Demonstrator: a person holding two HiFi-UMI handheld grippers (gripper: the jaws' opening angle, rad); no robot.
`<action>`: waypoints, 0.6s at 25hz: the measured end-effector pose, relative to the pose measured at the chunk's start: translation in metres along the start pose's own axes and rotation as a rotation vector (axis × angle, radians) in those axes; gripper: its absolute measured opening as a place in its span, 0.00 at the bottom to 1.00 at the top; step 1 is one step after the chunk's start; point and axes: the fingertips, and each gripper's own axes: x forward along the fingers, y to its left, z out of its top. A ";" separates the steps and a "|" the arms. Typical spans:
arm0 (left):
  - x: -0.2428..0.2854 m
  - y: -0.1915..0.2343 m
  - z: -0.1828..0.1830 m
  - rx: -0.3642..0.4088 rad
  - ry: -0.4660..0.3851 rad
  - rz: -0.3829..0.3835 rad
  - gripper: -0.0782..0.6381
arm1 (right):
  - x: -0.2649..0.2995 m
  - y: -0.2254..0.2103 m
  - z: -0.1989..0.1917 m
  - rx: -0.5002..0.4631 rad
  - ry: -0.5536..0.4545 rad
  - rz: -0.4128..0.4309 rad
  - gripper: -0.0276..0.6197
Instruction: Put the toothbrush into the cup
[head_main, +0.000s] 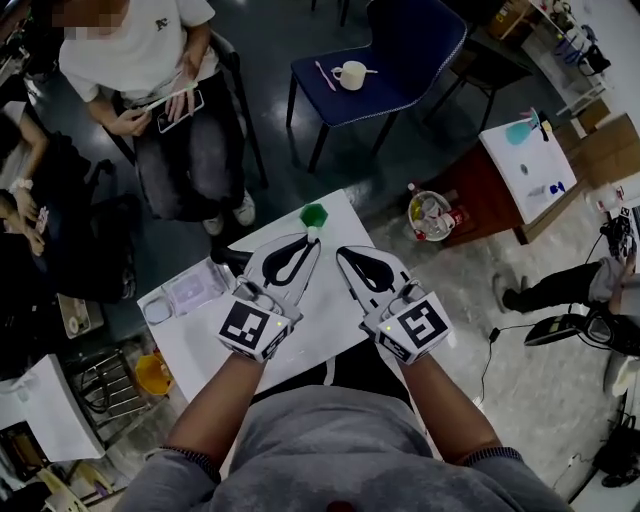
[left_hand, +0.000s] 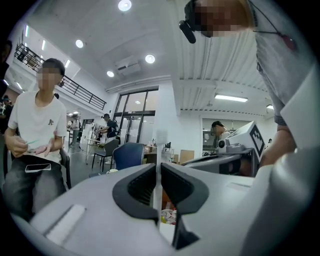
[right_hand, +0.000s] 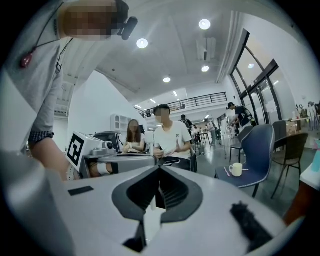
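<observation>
Over the white rectangular table (head_main: 190, 350), the left gripper (head_main: 308, 243) pinches a green-headed white toothbrush (head_main: 314, 214), while the white ceramic cup (head_main: 350, 75) sits well apart on a blue chair (head_main: 400, 45). Left gripper view: the jaws are nearly closed on the thin handle. Right gripper view: the right gripper (right_hand: 160, 169) has its jaws touching (nothing between).

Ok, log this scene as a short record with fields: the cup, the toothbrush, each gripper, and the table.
cup: white, on the blue chair seat, beyond the table
toothbrush: pink stick, likely the brush, lying on the seat beside the cup, not in it
left gripper: shut on a thin pale green-ended item; what it is, unclear
right gripper: shut, nothing between its jaws
table: white, both grippers above it; clear container near its left edge
</observation>
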 end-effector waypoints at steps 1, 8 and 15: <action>0.002 0.002 -0.001 0.001 -0.001 0.015 0.16 | 0.003 -0.003 -0.001 0.000 0.000 0.013 0.06; 0.026 0.018 -0.005 0.003 0.000 0.121 0.16 | 0.022 -0.032 -0.004 0.002 0.005 0.115 0.06; 0.051 0.035 -0.022 -0.012 0.037 0.203 0.17 | 0.039 -0.062 -0.015 0.019 0.034 0.188 0.06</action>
